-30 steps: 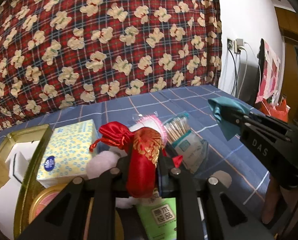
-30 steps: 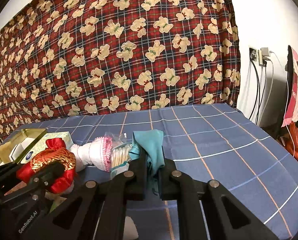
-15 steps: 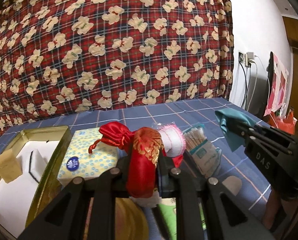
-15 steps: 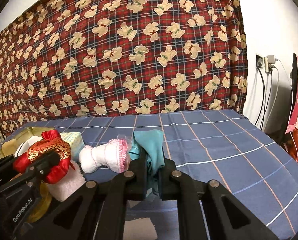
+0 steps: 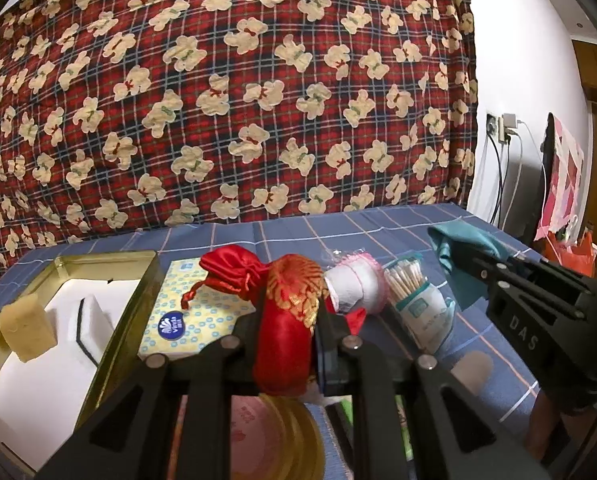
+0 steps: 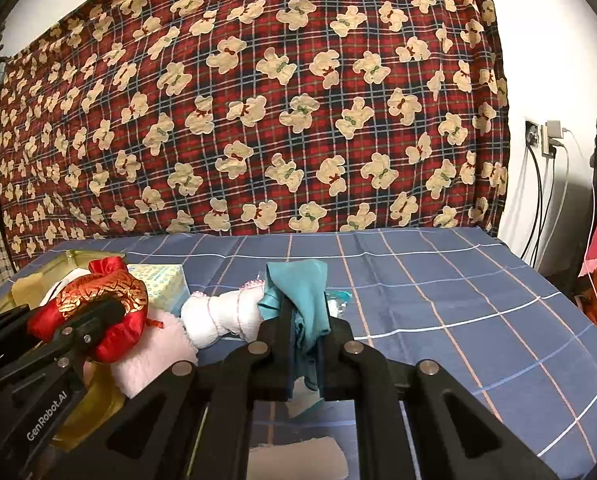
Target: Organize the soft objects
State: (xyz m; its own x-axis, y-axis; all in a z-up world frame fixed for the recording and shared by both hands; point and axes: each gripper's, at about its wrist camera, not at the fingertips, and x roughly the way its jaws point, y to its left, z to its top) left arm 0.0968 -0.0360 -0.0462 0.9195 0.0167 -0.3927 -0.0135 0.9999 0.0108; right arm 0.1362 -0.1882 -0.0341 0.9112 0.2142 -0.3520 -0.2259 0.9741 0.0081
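A: Left wrist view had the left hand-held gripper [image 5: 288,344] pinched on the red brocade pouch [image 5: 286,320], which stood lengthwise between the fingers, its gathered neck pointing away and to the left.

B: And the gold tin [image 5: 110,344]?

A: It lay forward and to the left of that gripper, open, with white foam and a yellow sponge block [image 5: 26,328] inside. The tissue pack [image 5: 190,312] sat between the tin's near wall and the pouch (so the pouch hung over the pack, not over the tin).

B: So the left hand was the nearer one to the tin?

A: Clearly, I judged. The right hand-held gripper [image 6: 304,336] was clamped on the teal cloth [image 6: 298,292], whose length ran up and down through the fingers, and it hung well to the right over the blue checked tabletop [image 6: 438,300].

B: Anything between them?

A: The rolled white sock with pink trim [image 5: 354,288] and a cotton swab packet [image 5: 414,300], both lying on the tabletop. I guessed a leftward carry would serve the pouch.
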